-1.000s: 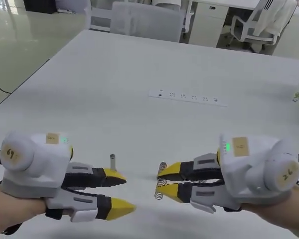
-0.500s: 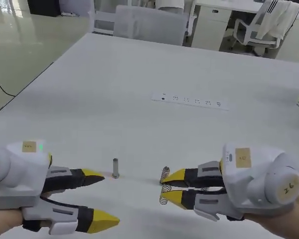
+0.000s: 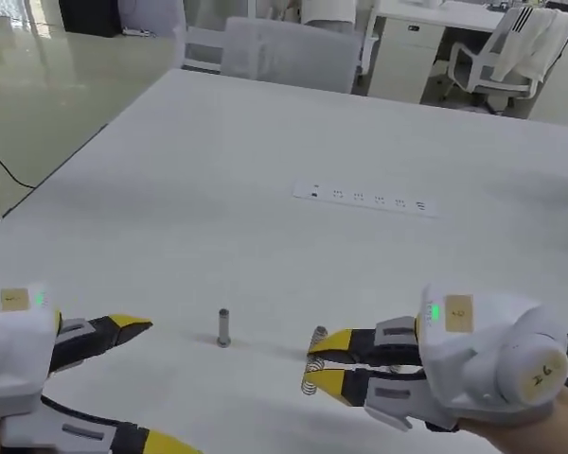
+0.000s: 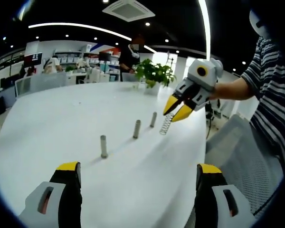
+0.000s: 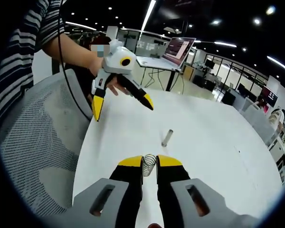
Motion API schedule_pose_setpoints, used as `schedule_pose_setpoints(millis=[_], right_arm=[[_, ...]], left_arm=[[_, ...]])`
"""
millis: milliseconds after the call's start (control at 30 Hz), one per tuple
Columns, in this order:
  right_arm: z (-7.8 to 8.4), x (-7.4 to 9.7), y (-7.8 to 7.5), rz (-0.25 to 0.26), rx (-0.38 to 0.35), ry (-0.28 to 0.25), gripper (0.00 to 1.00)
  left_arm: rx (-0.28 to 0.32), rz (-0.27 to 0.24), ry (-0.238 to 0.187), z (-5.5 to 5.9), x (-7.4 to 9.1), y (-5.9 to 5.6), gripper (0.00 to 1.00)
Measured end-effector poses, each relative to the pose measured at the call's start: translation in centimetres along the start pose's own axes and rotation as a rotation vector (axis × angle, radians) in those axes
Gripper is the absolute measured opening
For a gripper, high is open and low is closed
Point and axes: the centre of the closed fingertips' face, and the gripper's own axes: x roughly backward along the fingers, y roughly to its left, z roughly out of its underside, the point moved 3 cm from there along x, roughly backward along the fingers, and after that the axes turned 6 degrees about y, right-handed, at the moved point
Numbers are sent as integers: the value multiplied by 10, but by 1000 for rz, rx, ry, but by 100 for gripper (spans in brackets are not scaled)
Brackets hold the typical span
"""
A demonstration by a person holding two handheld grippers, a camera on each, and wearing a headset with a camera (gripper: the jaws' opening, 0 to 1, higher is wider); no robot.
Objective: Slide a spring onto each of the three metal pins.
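We see the R gripper (image 3: 314, 361) low on the right in head view, jaws nearly together & clamped on a spring (image 3: 309, 385), which sits crosswise btwn the yellow tips w/ coil ends sticking out above & below them. Its own view shows the same: spring pinched around mid-length btwn the two jaws, w/ one pin (image 5: 167, 137) standing on the white table (image 3: 265, 142) a little ahead. L gripper (image 3: 150, 383) sits bottom left in head view, jaws wide apart, nothing btwn them; R gripper view has it further ahead, jaws splayed the same way. From L gripper view we count three upright pins in a row running away from us: near pin (image 4: 103, 146), middle pin (image 4: 137, 128), far pin (image 4: 153, 119), all looking bare. There the spring hangs from the R gripper just beside the far pin, tilted a bit, not over it; we can't tell if its lower end touches the table. In head view a pin stands btwn the two grippers' tips. Further back on the table lies a power strip (image 3: 366, 200), w/ a chair (image 3: 284, 52) past the far edge
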Motion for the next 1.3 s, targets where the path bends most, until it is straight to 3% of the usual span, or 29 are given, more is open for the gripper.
schedule_pose_setpoints(millis=[333, 733, 900, 1200, 1300], right_arm=[[-3, -25, -1, -25, 31, 21, 7], [-31, -59, -20, -22, 65, -10, 7], [-40, -66, -33, 0, 71, -24, 7], [-59, -74, -65, 78, -28, -91, 7], [-62, -78, -67, 72, -55, -105, 7]], left_arm=[[12, -19, 12, 7, 4, 3, 98], [21, -43, 19, 10, 7, 9, 98], [27, -46, 11, 9, 9, 9, 98], [31, -57, -4, 6, 11, 12, 98], [32, -58, -7, 6, 12, 12, 98]])
